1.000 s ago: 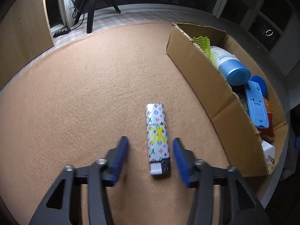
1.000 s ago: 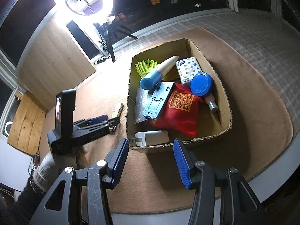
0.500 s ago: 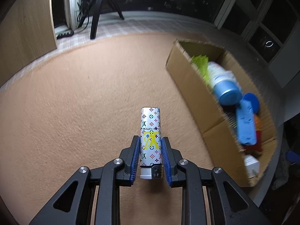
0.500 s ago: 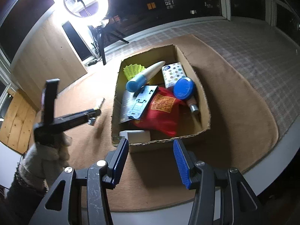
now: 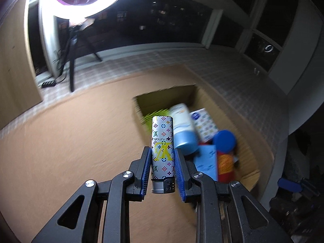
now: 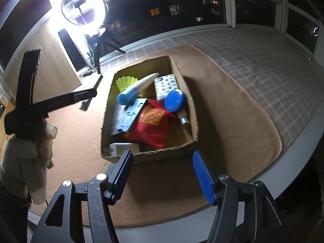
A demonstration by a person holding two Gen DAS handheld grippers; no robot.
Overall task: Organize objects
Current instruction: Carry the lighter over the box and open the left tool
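Note:
My left gripper [image 5: 162, 150] is shut on a white lighter [image 5: 162, 141] with a coloured monogram print, held up off the tan mat, base toward me. Beyond it lies the open cardboard box [image 5: 256, 151], blurred. In the right wrist view the box [image 6: 179, 75] holds a blue-capped white bottle [image 6: 129, 95], a red pouch [image 6: 154, 123], a blue lid [image 6: 174, 101], a white charger [image 6: 123, 147] and more. The left gripper [image 6: 89, 96] hovers left of the box, lighter edge-on. My right gripper [image 6: 162, 156] is near the box's front wall, its jaws opening with nothing between them.
A bright ring light [image 6: 83, 5] on a tripod [image 6: 97, 60] stands at the back left by a wooden panel [image 6: 52, 70]. The tan mat [image 6: 232, 121] ends at a checked cloth [image 6: 263, 60]. The table edge [image 6: 293, 151] curves along the right. A gloved hand [image 6: 45, 135] holds the left gripper.
The left gripper closed on the lighter and lifted it off the mat toward the box. The right gripper's jaws widened and it shifted a little along the box's front.

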